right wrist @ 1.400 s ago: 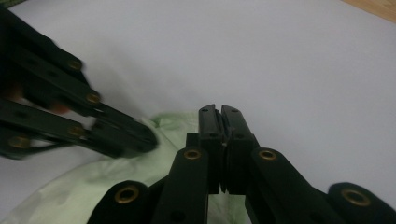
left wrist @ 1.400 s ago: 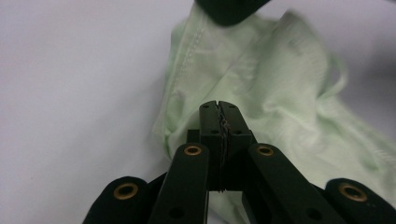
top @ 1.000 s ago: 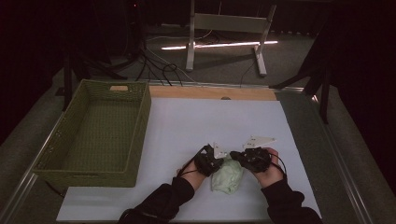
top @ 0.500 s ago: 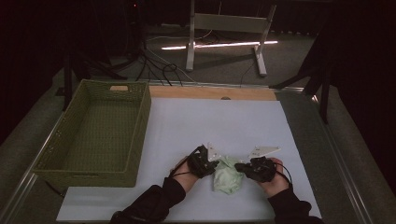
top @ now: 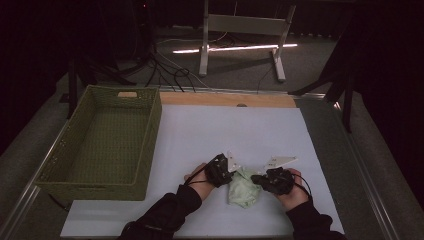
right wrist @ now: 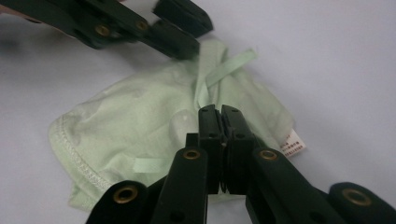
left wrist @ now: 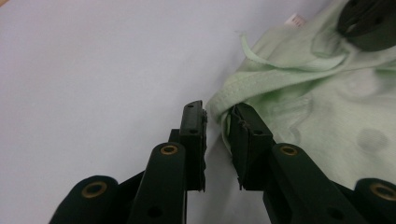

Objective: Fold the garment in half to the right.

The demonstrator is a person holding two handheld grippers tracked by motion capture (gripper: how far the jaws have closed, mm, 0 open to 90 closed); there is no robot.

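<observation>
The cloth is light, soft and limp, so I think it is best taken at a stitched hem. It lies crumpled on the counter between my tools. My left tool has just been opening and stands slightly spread at the hem; my right tool is pressed together, pinching the cloth.

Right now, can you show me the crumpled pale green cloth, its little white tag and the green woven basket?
crumpled pale green cloth (right wrist: 140, 121), right gripper view, its middle.
little white tag (right wrist: 293, 142), right gripper view, its face.
green woven basket (top: 150, 135), high view, right wall.
</observation>
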